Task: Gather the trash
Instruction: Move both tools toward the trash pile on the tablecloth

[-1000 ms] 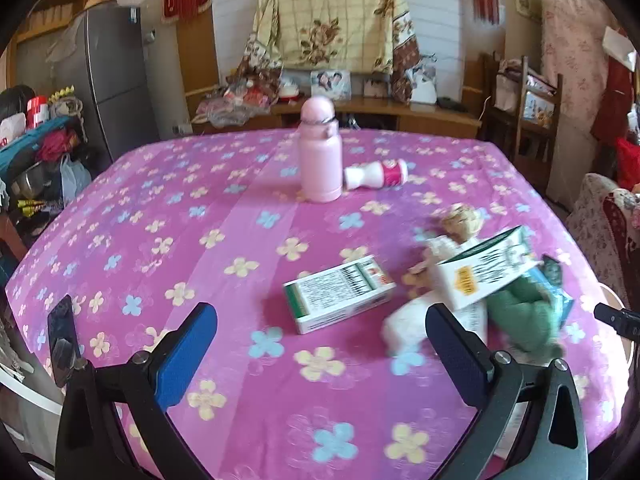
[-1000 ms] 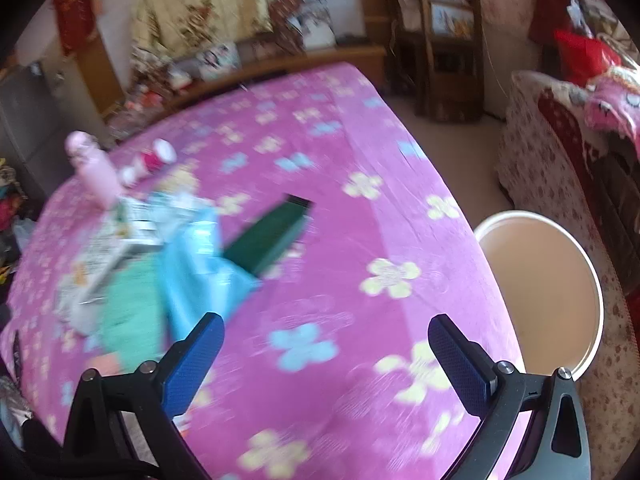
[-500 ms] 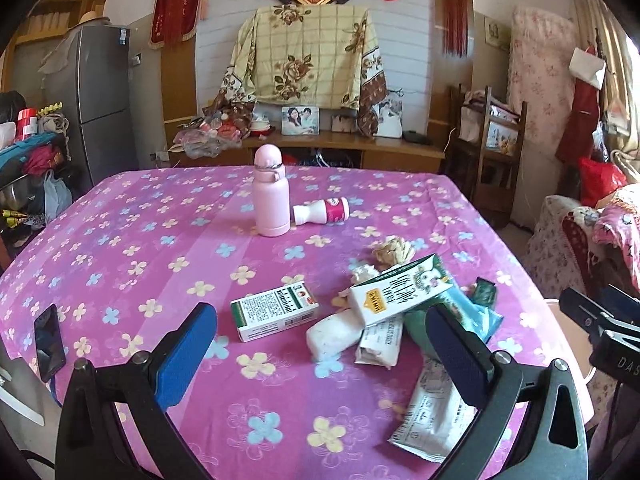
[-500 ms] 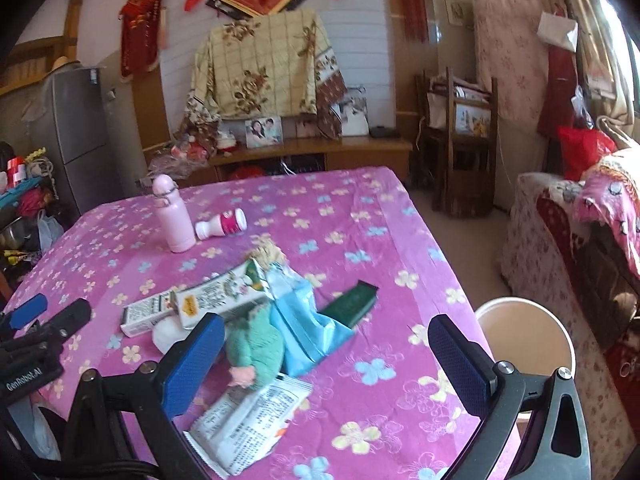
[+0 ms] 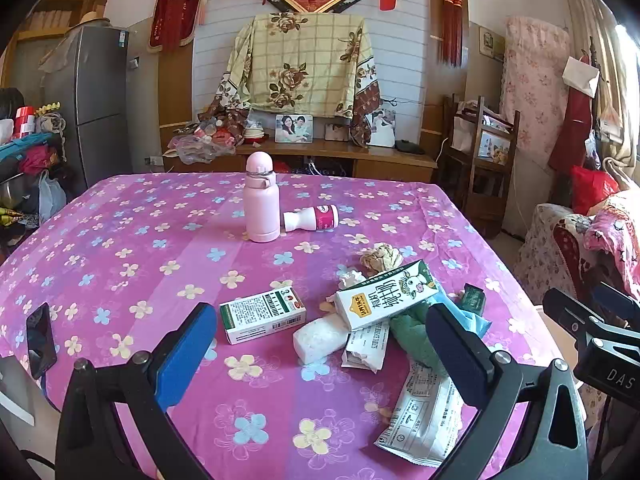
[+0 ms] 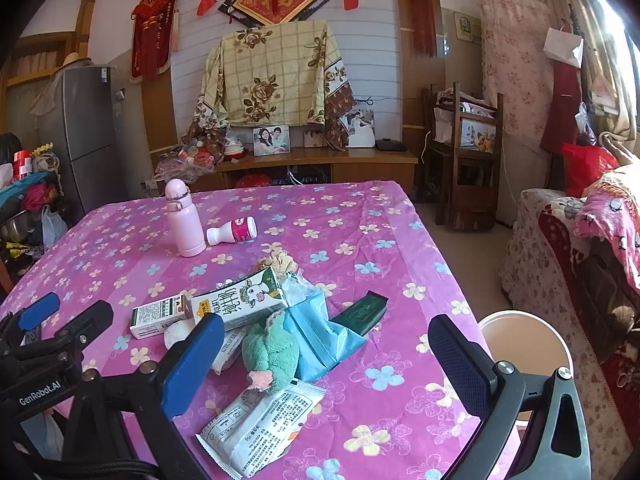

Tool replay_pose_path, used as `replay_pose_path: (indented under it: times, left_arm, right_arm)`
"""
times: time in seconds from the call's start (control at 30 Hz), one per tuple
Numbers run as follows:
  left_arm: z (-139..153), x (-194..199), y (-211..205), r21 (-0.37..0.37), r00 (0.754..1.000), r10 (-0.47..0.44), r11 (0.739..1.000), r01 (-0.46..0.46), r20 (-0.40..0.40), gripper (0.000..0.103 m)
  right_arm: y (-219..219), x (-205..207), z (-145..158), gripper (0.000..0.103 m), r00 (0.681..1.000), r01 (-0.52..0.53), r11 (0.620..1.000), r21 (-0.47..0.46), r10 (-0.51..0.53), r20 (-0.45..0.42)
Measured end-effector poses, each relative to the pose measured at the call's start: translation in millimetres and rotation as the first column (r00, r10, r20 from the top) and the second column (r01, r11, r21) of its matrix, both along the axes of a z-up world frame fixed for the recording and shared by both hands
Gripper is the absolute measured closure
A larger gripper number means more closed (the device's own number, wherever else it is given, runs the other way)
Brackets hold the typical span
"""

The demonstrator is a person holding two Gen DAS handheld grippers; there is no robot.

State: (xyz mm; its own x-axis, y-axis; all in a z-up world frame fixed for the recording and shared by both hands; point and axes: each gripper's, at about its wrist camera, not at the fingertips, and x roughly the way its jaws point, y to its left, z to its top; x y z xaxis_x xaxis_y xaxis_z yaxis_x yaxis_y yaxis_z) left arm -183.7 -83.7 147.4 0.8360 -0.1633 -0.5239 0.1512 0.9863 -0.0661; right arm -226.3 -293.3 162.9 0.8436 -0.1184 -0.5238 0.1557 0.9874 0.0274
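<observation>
I hold my left gripper and right gripper spread wide, gripping nothing, above the near edge of the table. The trash pile (milk carton on top, white wrapper nearest) lies just ahead, between both grippers. The bin stands low to my right.

I see both views sharp and daylit, glare from the window at right, fisheye bending, corners black.
</observation>
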Motion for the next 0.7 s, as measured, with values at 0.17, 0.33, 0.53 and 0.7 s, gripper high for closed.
replay_pose_path:
  times: [0.17,0.33,0.53,0.7]
  left_arm:
    - [0.9,-1.5,-0.6,-0.008,1.0,-0.002,1.0,0.002,0.003,0.0]
    - [2.0,-2.8,-0.1,-0.008,1.0,0.0,1.0,0.001,0.01,0.0]
    - [2.8,-2.8,-0.4,-0.004,1.0,0.0,1.0,0.0,0.013,0.0]
    - [3.6,-2.7,-0.3,-0.006,1.0,0.0,1.0,0.0,0.016,0.0]
  right_arm:
    - [0.7,0.5,0.8,0.0,1.0,-0.002,1.0,0.001,0.002,0.002]
    - [1.9,-1.1,2.5,0.0,1.0,-0.001,1.0,-0.016,0.001,0.013]
    - [0.3,-1.1,2.3,0.0,1.0,0.004,1.0,-0.012,-0.004,0.012]
    - [1.5,-1.3,3.0,0.0,1.0,0.007,1.0,-0.019,-0.006,0.015]
